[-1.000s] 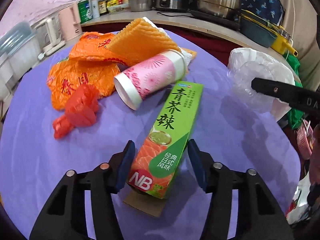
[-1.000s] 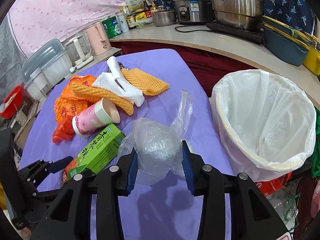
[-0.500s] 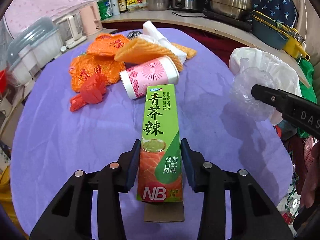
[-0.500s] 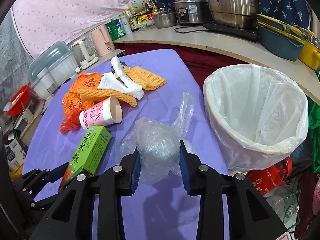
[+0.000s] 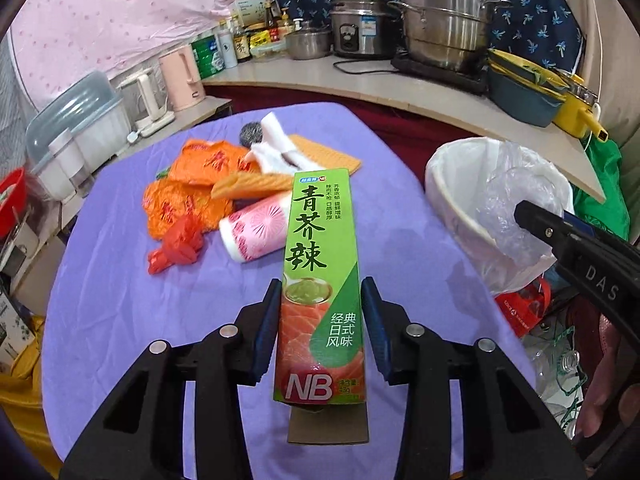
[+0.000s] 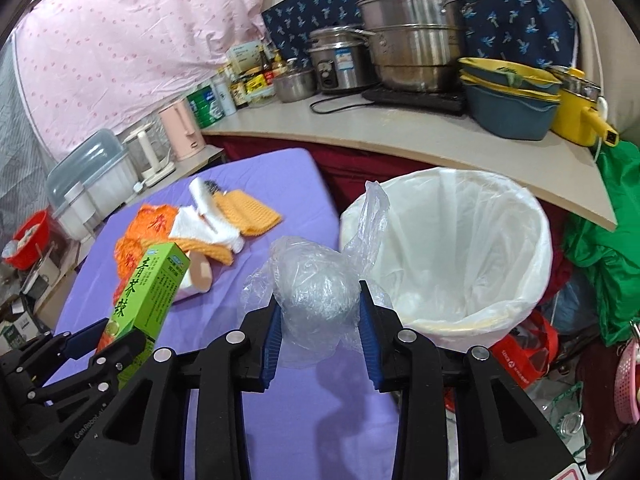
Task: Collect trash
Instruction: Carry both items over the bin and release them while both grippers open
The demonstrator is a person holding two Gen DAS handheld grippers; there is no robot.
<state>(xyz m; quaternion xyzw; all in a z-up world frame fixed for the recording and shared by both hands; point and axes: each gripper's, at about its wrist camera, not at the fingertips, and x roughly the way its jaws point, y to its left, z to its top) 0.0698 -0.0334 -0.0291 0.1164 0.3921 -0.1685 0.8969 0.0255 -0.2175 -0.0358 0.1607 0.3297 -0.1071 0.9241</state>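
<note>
Trash is held in both tools at once. A long green cardboard box printed with salmon and wasabi [image 5: 320, 280] is clamped across its lower half by the left gripper [image 5: 322, 328], its far end reaching toward the upper centre of the left wrist frame and its open bottom flap hanging at the lower centre; it appears lifted clear of the purple tablecloth [image 5: 120, 320]. A crumpled ball of clear plastic film [image 6: 316, 300] is pinched between the blue pads of the right gripper [image 6: 320, 324], a loose tail of film standing up at the frame's centre. Both are gripped by their narrow width, which the jaws can span.

A round bin lined with a white plastic bag [image 6: 460, 248] stands just off the table edge, in the right half of the right wrist frame, mouth open upward, so that items may be dropped in from above.

On the cloth at left centre, a pink-patterned paper cup lying on its side [image 5: 256, 232], orange crinkled wrappers [image 5: 188, 184] and a red scrap of plastic [image 5: 176, 244] are not yet collected.
</note>
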